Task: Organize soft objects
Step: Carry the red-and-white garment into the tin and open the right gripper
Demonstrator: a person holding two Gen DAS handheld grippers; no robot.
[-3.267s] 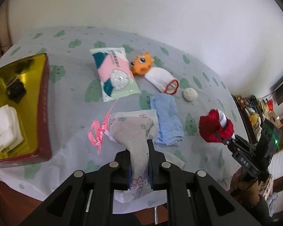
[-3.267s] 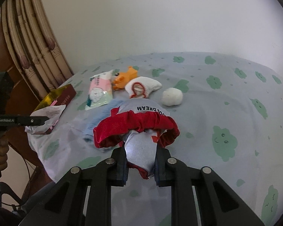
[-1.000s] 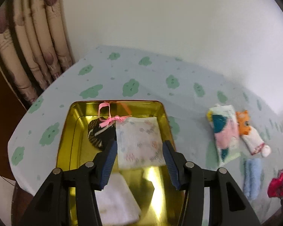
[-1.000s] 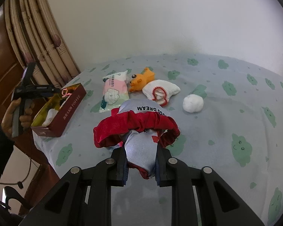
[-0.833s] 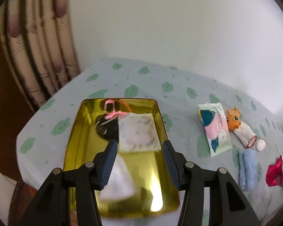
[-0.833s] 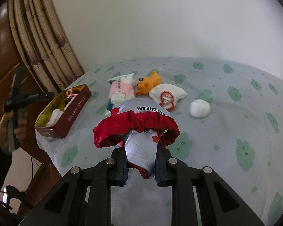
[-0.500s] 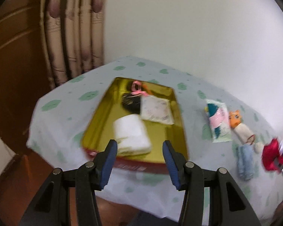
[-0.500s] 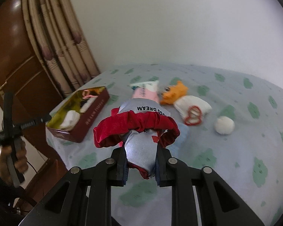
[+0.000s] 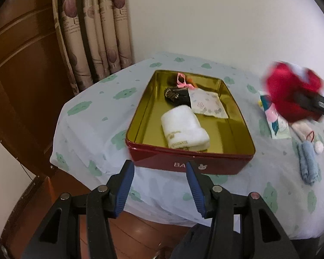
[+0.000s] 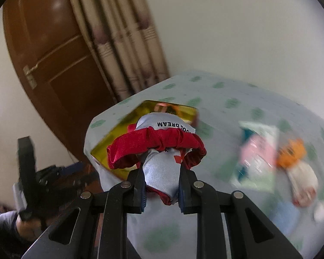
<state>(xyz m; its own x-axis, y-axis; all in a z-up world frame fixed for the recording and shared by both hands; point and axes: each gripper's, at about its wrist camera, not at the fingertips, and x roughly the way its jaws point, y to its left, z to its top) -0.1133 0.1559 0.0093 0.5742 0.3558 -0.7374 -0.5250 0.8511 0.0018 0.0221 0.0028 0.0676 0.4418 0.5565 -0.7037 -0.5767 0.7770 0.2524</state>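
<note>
A red tin with a gold inside point(image 9: 140, 116) stands on the cloud-print tablecloth. In it lie a rolled white towel point(image 9: 184, 128), a floral pouch point(image 9: 208, 104) with a pink ribbon point(image 9: 181, 83), and a dark item point(image 9: 176, 95). My left gripper point(image 9: 158, 169) is open and empty, back from the tin's near wall. My right gripper point(image 10: 162, 172) is shut on a red and silver satin cap point(image 10: 159, 149), held in the air; it shows blurred in the left wrist view point(image 9: 291, 90), to the right of the tin point(image 10: 110, 142).
On the cloth right of the tin lie a pink tissue pack point(image 9: 276, 118), a white sock with red trim point(image 9: 304, 129), a white ball point(image 9: 319, 147), a folded blue cloth point(image 9: 307, 164) and an orange plush point(image 10: 291, 153). Curtain point(image 9: 92, 32) and wooden door point(image 9: 21, 69) at left.
My left gripper let the floral pouch go into the tin, opened and pulled back past the table edge. My right gripper carried the cap leftward toward the tin.
</note>
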